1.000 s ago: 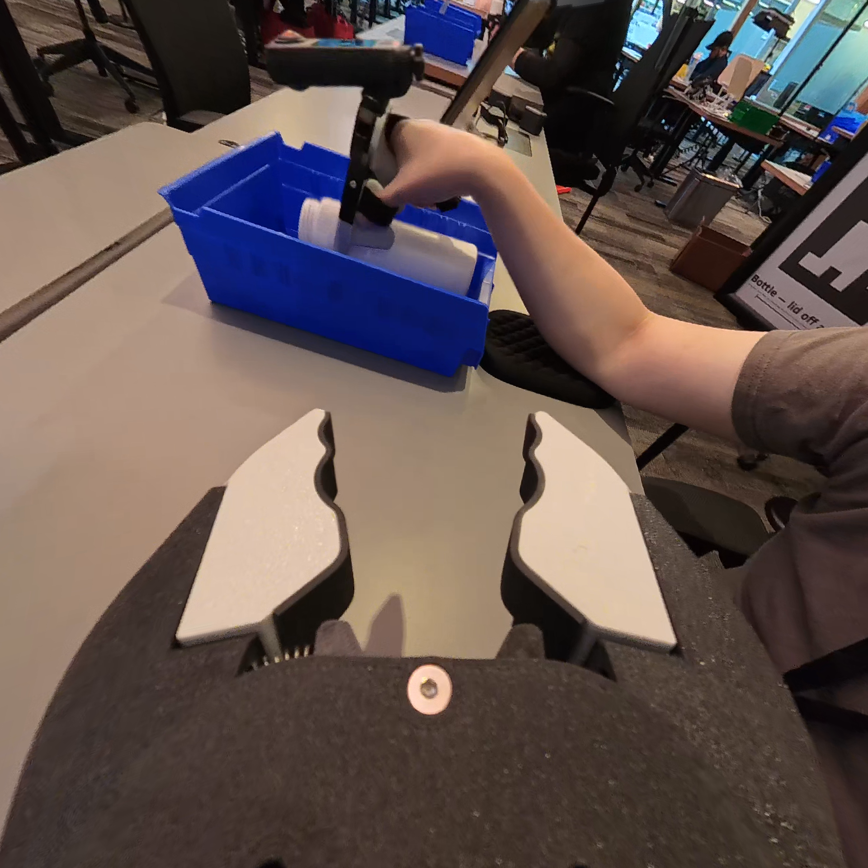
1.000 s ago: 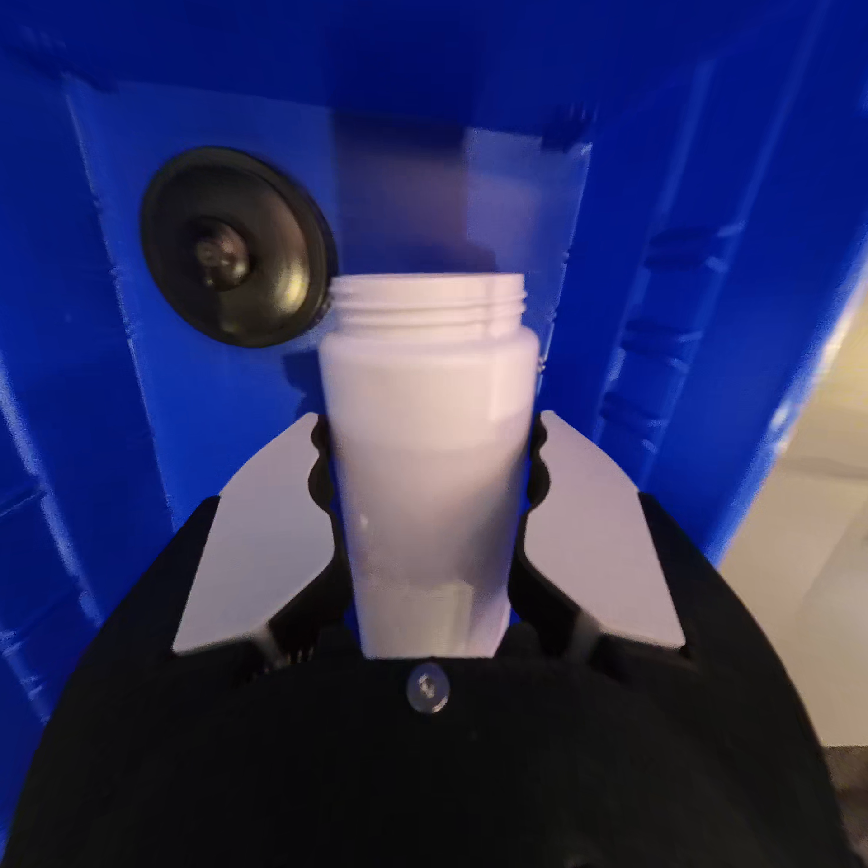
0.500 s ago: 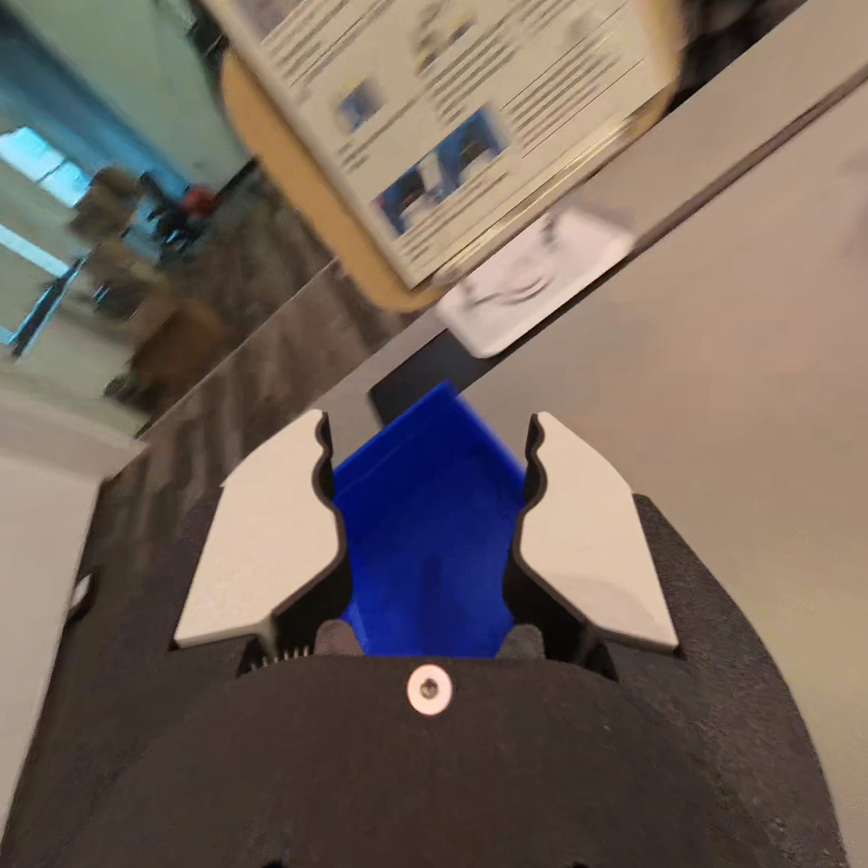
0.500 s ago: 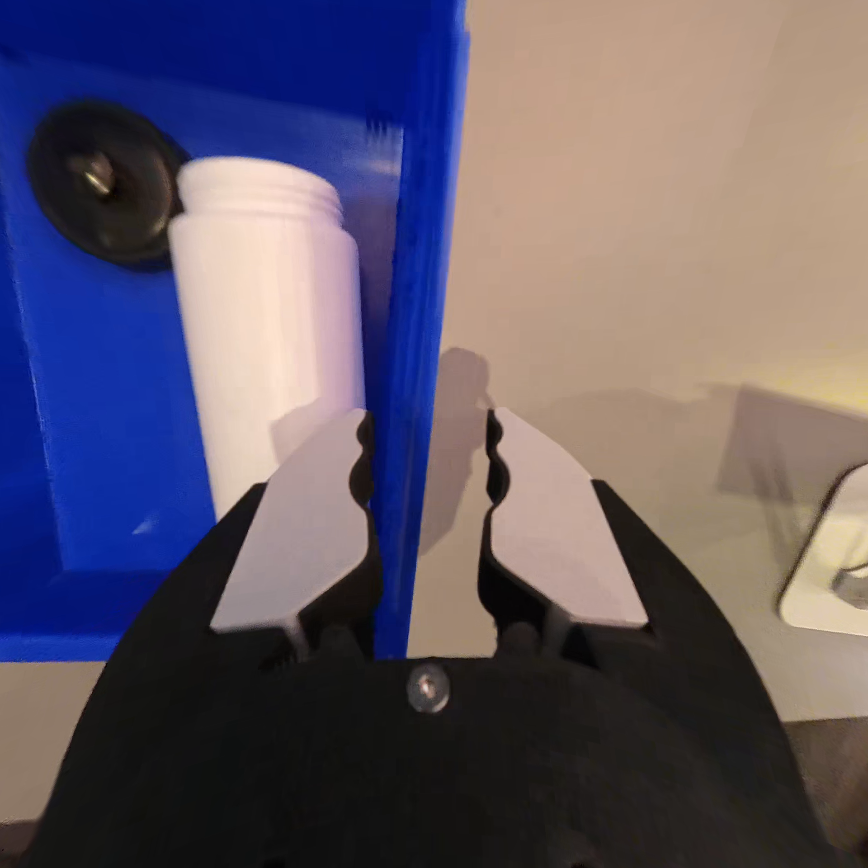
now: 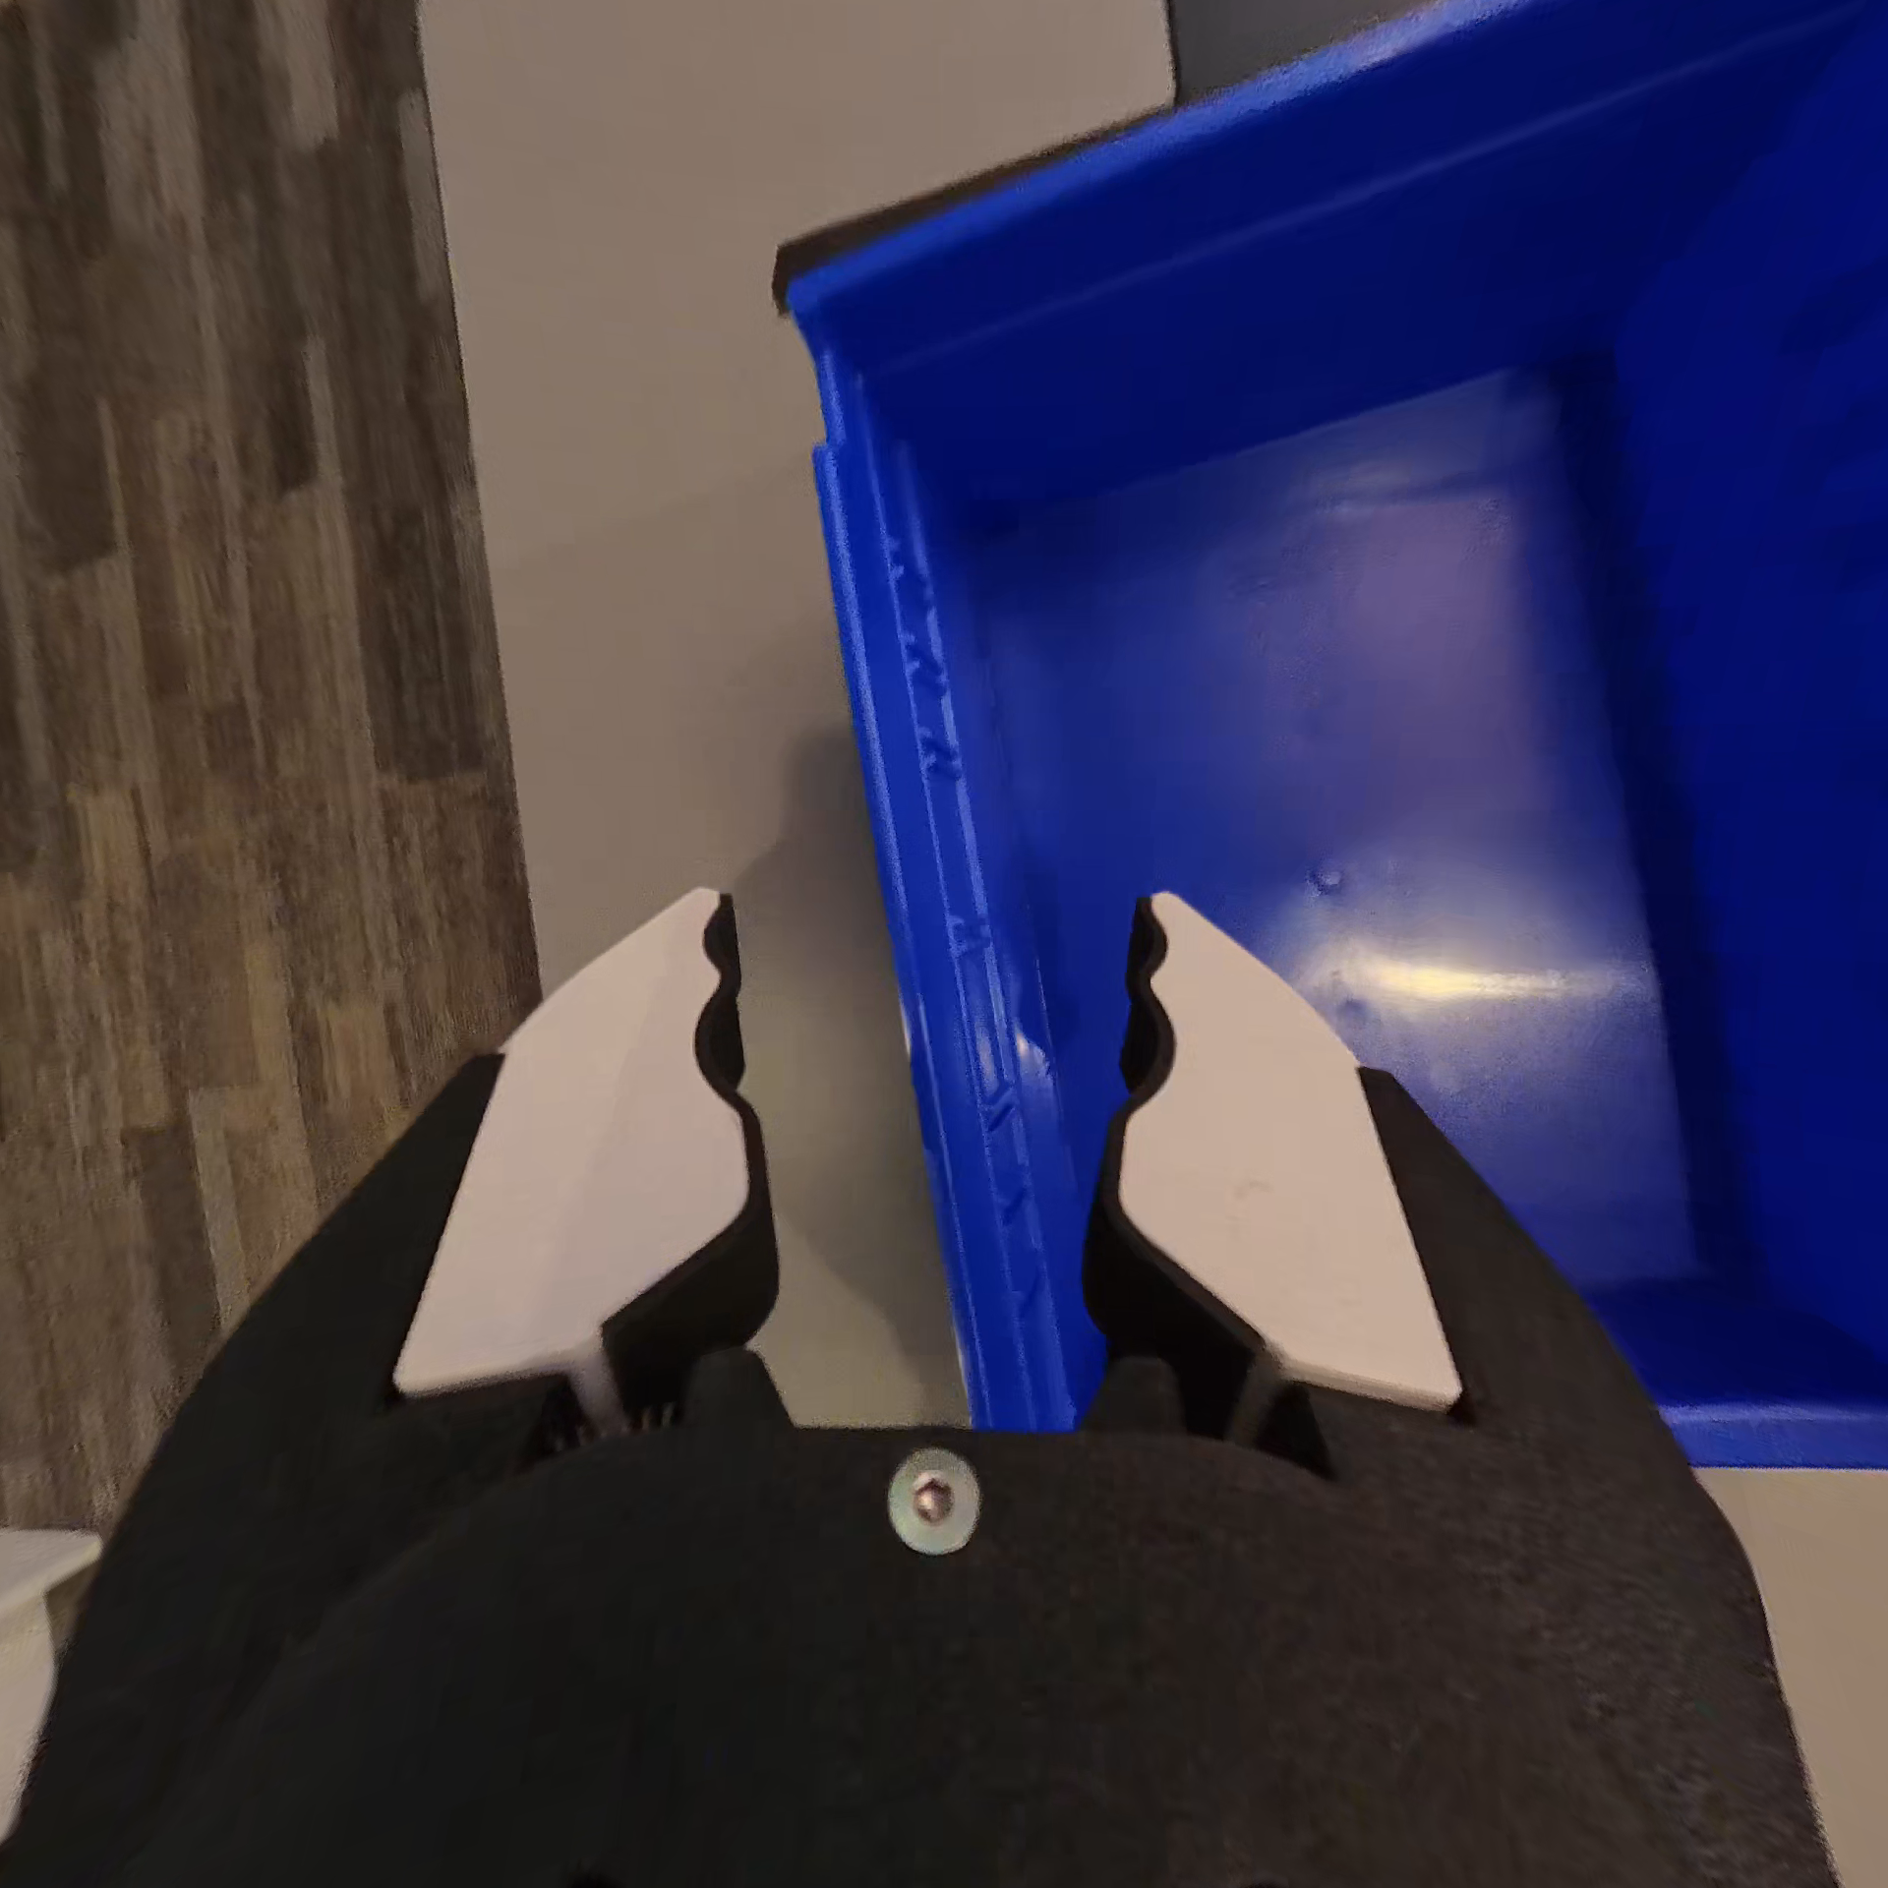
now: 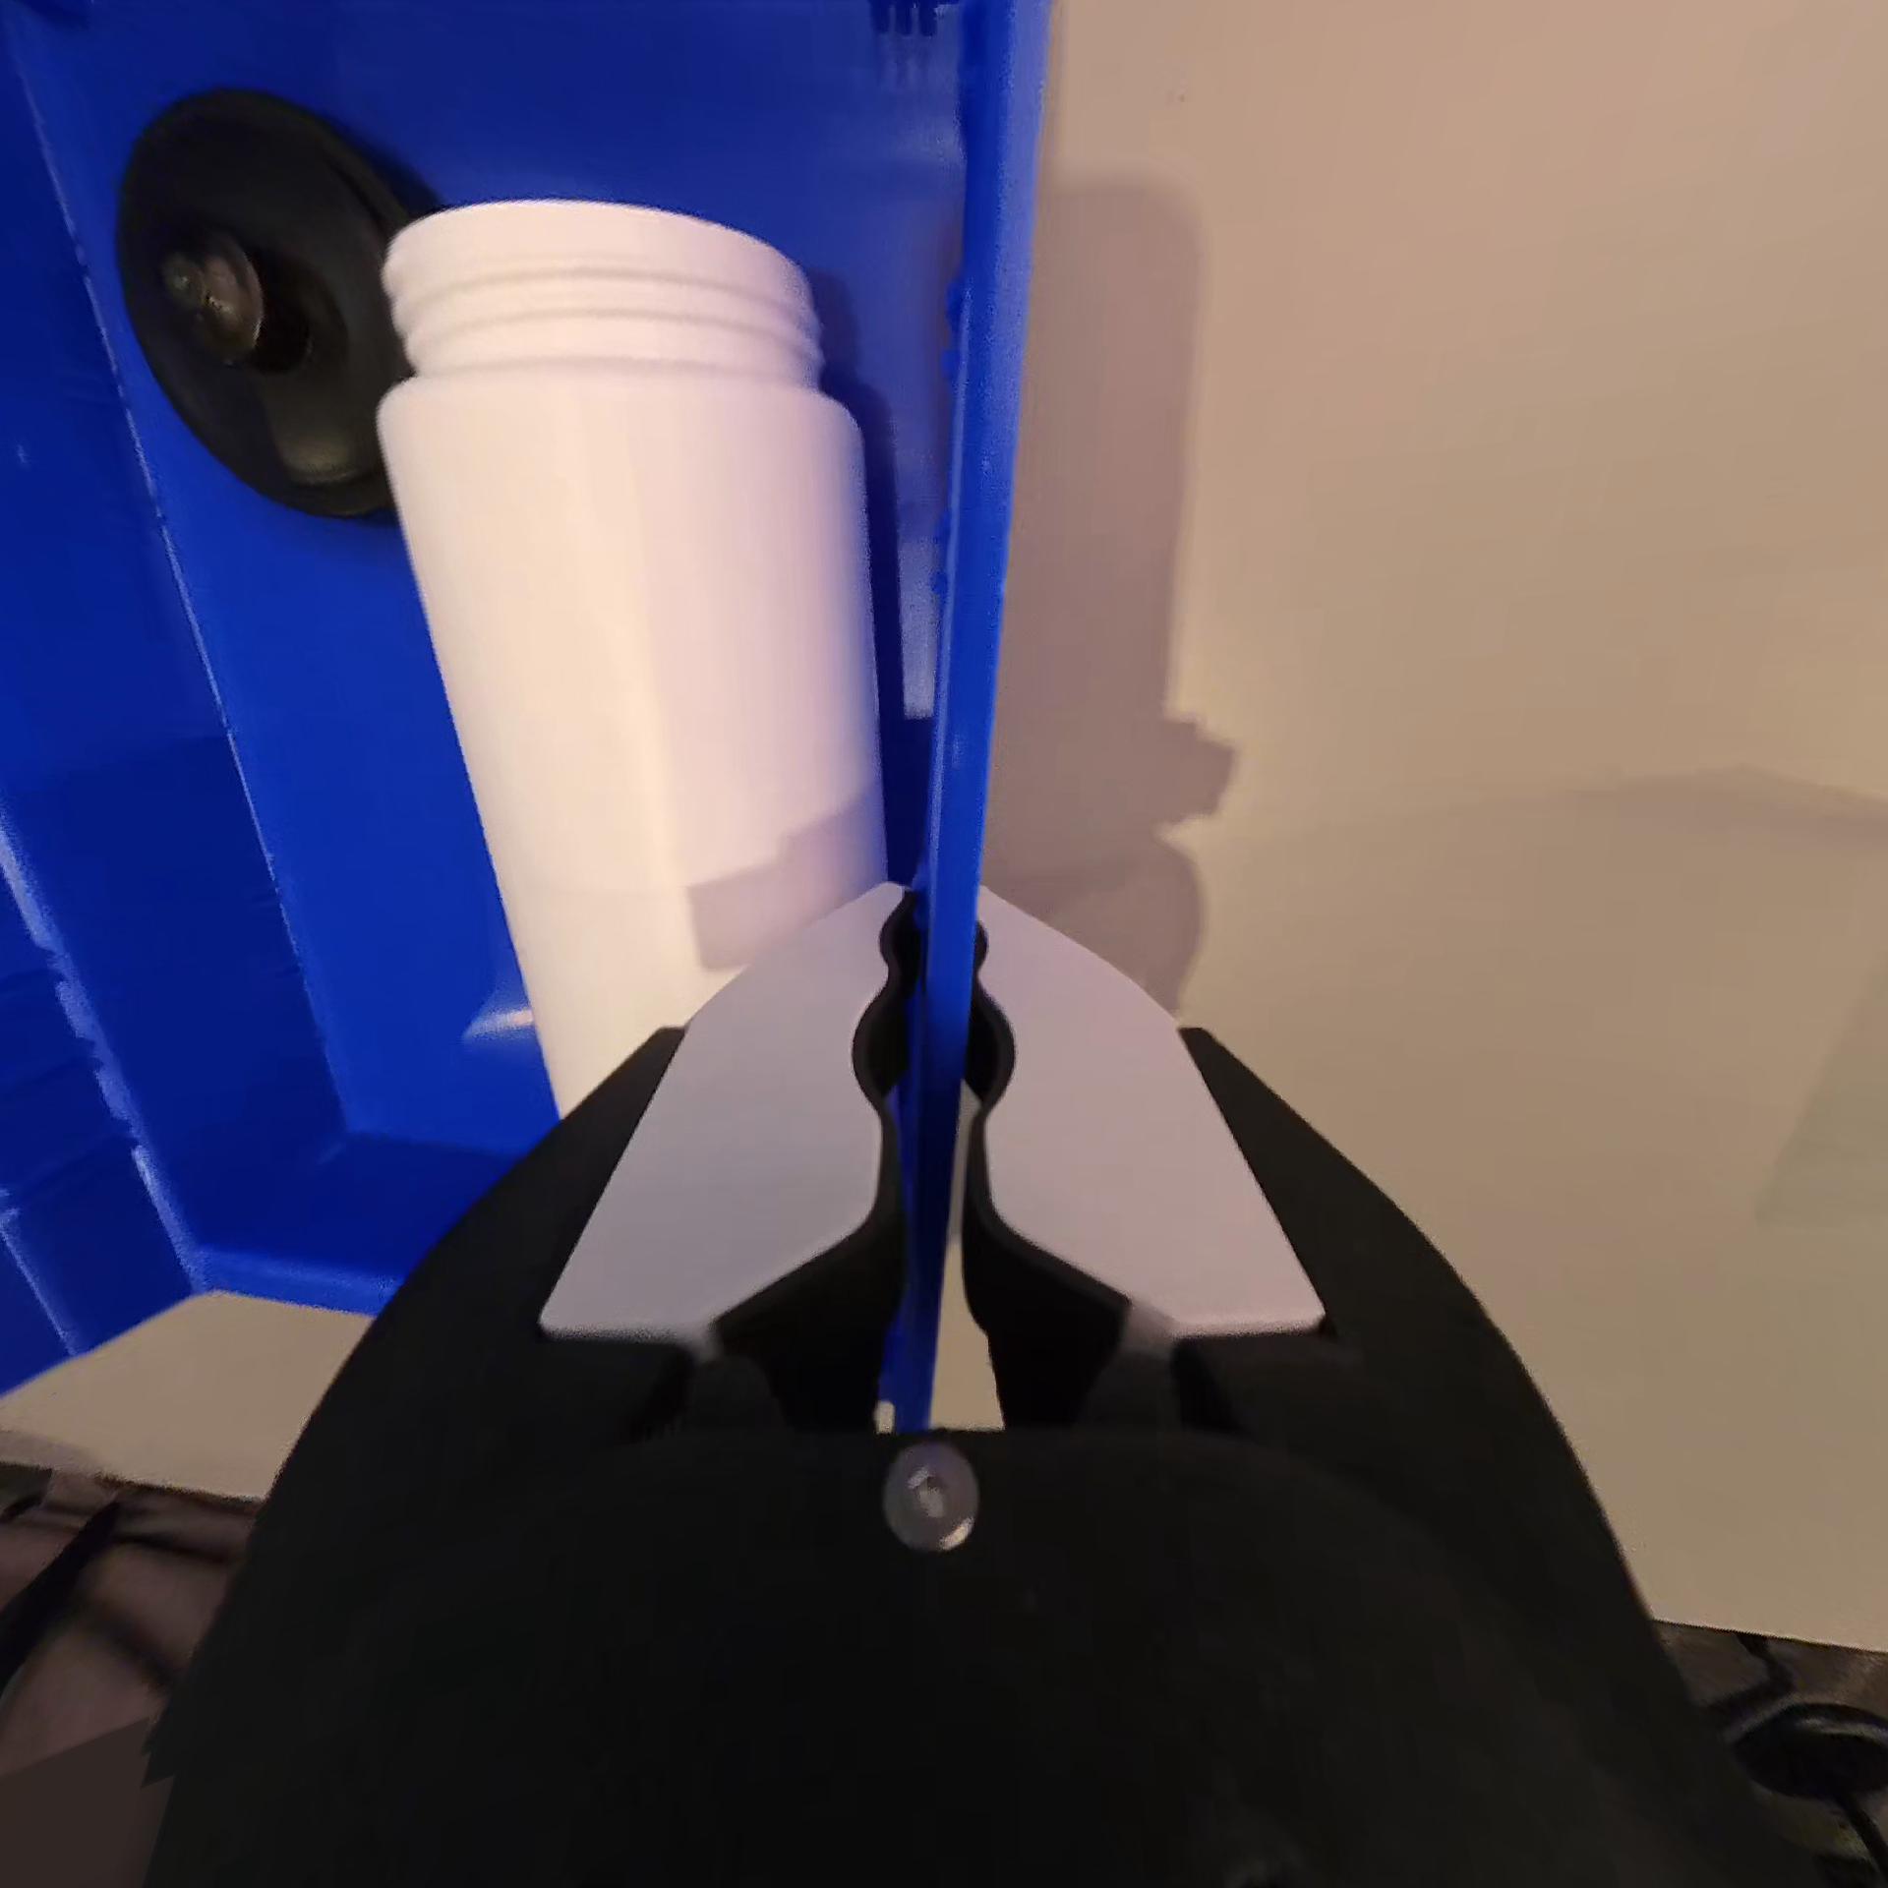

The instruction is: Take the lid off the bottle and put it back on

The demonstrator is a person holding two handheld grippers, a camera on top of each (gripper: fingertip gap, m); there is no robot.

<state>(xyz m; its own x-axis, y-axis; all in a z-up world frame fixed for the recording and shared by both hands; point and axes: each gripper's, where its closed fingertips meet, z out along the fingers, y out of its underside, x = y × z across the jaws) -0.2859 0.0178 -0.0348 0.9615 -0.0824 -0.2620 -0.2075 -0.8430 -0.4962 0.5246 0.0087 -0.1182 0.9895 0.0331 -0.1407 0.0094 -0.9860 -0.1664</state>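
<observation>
A white bottle (image 6: 633, 572) with bare threads and no lid lies in the blue bin (image 6: 266, 919), its mouth against a black round lid (image 6: 255, 307) at the bin's end. My right gripper (image 6: 935, 909) is shut on the bin's side wall (image 6: 971, 511), one pad on each side, next to the bottle. In the left wrist view my left gripper (image 5: 935, 909) is open and straddles another wall (image 5: 971, 1022) of the bin (image 5: 1328, 715); its pads stand apart from the wall. That end of the bin holds nothing that shows. Neither gripper shows in the other's view.
The bin stands on a grey table (image 5: 633, 409), (image 6: 1430, 511). The table's edge and the wood-pattern floor (image 5: 204, 613) are to the left in the left wrist view. A white object (image 5: 31, 1594) sits at that view's lower left edge.
My right gripper drew back from around the bottle, moved right to the bin's wall and closed on it. My left gripper swung from the bare table over to the bin's wall and stayed open.
</observation>
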